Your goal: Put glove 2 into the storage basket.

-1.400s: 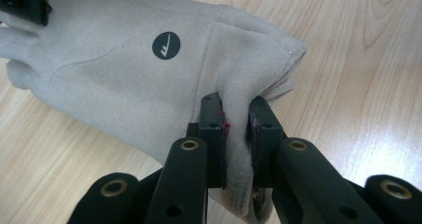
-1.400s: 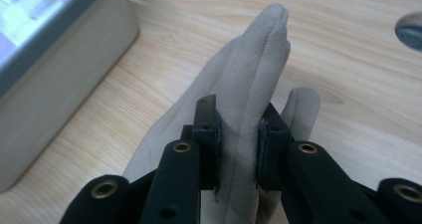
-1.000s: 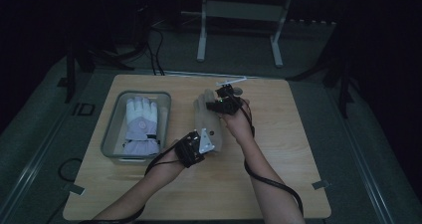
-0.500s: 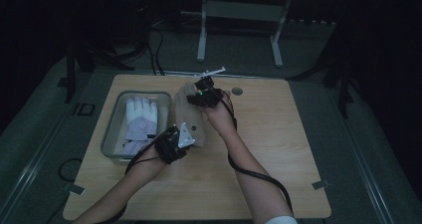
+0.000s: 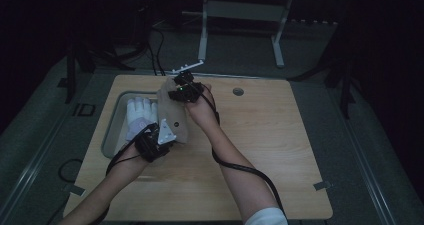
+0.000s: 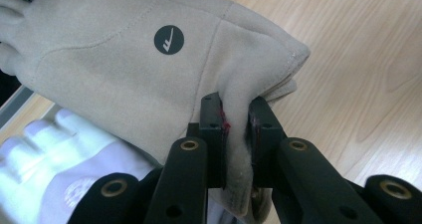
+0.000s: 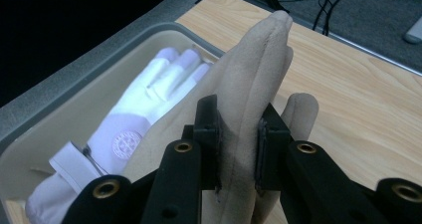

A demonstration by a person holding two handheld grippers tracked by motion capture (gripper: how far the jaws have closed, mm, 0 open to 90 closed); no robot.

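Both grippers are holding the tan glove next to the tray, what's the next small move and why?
Probably carry the tan glove a bit further left over the tray and lower it. The left gripper pinches its cuff, the right gripper its fingers, and it hangs at the tray's edge, partly over the white glove.

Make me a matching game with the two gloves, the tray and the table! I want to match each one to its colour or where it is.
Things:
1. tan glove
2. white glove
3. tray
4. table

Descriptions:
A. light wood
B. lying inside the tray
C. pinched by both grippers
D. grey, at the table's left side

Pairs: 1-C, 2-B, 3-D, 4-A
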